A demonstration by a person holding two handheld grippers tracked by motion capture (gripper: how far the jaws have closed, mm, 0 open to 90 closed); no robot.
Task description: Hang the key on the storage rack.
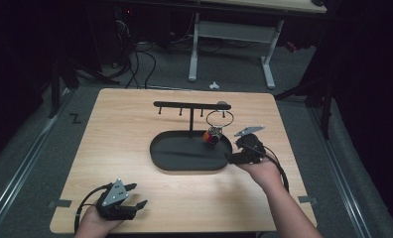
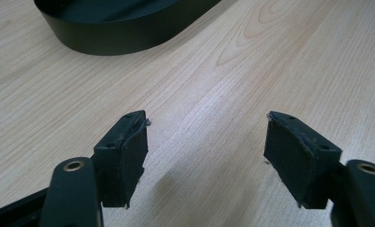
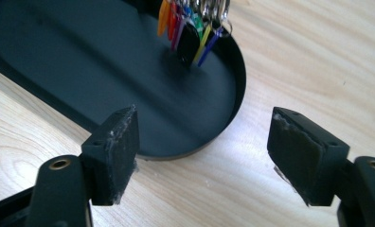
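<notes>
Nearest the person's edge of the desk [image 1: 135, 119], the left gripper [image 1: 135, 196] sits low over bare wood, well apart from everything else. Its jaws stand wide apart with nothing between them, and in the left gripper view the wood grain shows plainly through the gap, with the near wall of the black tray [image 2: 124, 40] farther off.

Further in and to the right, the right gripper [image 1: 232, 157] is held just beside the right end of the tray [image 1: 184, 166]. Its jaws are also spread wide and empty. In the right gripper view the tray's curved rim lies just beyond the gap between them, and past it hangs the bunch of keys [image 3: 195, 26], with bright tags in orange, red, green, yellow and blue around a dark fob.

Beyond that, in the high view, the keys [image 1: 212, 135] dangle on a large wire ring [image 1: 219, 118] from the right end of the black stand [image 1: 190, 105], whose post rises out of the tray. The bunch hangs just above the tray floor; whether it touches I cannot tell. The other small hooks along the bar look bare.

As I read it, the keys are already hung in place and neither gripper has hold of them. If hanging them was the job, it looks done, with little left but drawing the right hand clear. If they are to be taken off, that grasp is not yet made.
</notes>
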